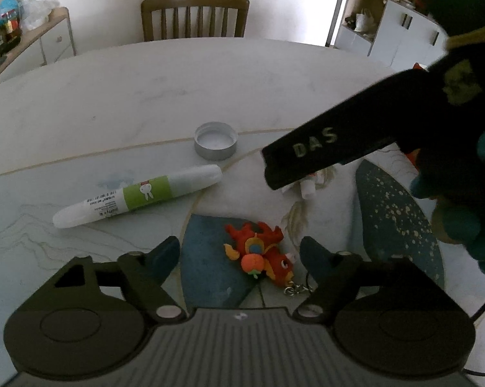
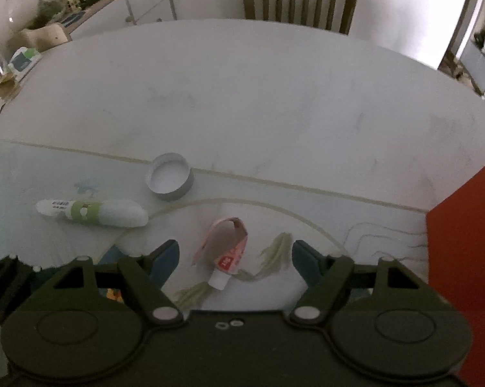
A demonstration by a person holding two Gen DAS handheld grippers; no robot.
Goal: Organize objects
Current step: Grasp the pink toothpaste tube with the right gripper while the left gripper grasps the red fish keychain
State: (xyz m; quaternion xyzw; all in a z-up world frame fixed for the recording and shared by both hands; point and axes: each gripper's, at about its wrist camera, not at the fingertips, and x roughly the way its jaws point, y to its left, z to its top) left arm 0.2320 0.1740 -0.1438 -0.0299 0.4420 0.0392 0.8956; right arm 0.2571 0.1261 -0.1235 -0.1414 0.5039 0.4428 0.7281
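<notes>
Between my left hand-held gripper's (image 1: 239, 251) spread fingers lies a red plush keychain (image 1: 262, 259), untouched. My right hand-held gripper (image 2: 235, 251) gapes around a pink tape roll (image 2: 224, 253) on the desk (image 2: 242, 96).

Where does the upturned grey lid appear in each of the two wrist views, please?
Left wrist: the grey lid sits at centre, beyond the white tube.
Right wrist: the lid lies left of centre, above the tube.
Shared landmark: the wooden chair behind the table.

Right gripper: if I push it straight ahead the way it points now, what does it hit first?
Most likely the small pink-and-white squeezed tube lying on the pale table mat, centred between the open fingers; depth is unclear.
</notes>
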